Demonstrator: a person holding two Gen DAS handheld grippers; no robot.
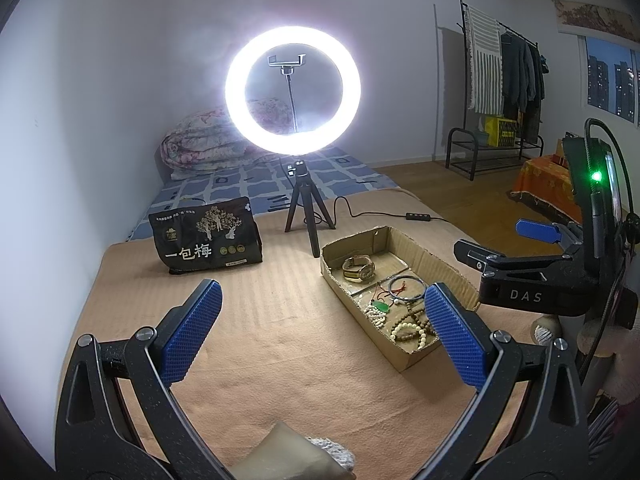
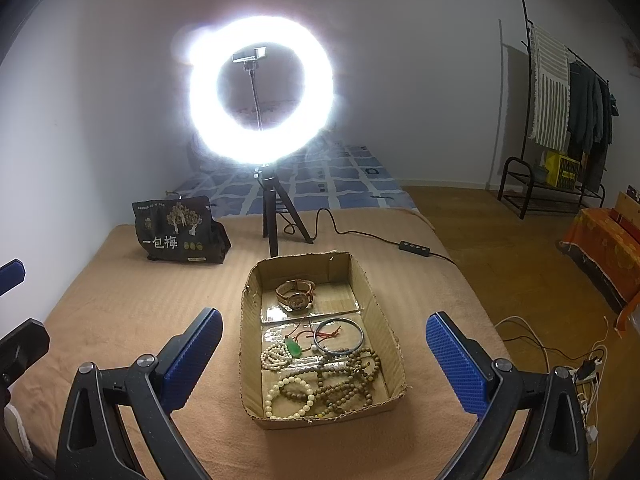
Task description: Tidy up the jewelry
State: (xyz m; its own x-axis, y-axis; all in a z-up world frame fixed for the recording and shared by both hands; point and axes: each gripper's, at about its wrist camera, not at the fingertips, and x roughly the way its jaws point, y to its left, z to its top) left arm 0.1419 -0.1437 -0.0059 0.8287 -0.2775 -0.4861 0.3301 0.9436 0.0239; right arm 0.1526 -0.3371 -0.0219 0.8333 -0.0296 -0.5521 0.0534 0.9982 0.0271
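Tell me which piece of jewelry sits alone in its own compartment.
The watch: alone in the cardboard box's far compartment; all bead strings and the bangle share the near one.

Glaring ring light (image 2: 261, 90), white wall (image 2: 400, 60)

The ring light (image 2: 261, 90) is blazing white over a black tripod (image 2: 276, 216). The blanket (image 2: 132, 304) is showing a soft tan with faint stripes, and behind it the bed sheet (image 2: 344, 184) is showing blue squares on pale lines. The cardboard box (image 2: 250, 312) is glowing plain brown, and inside it a jade-green pendant (image 2: 295, 348) is standing out against cream beads (image 2: 276, 356), olive-brown beads (image 2: 348, 384) and a gold-toned watch (image 2: 298, 294). The pouch (image 2: 178, 232) is sitting black with white characters. Both the left gripper (image 1: 320, 332) and the right gripper (image 2: 324, 360) are flashing textured blue pads on black frames.
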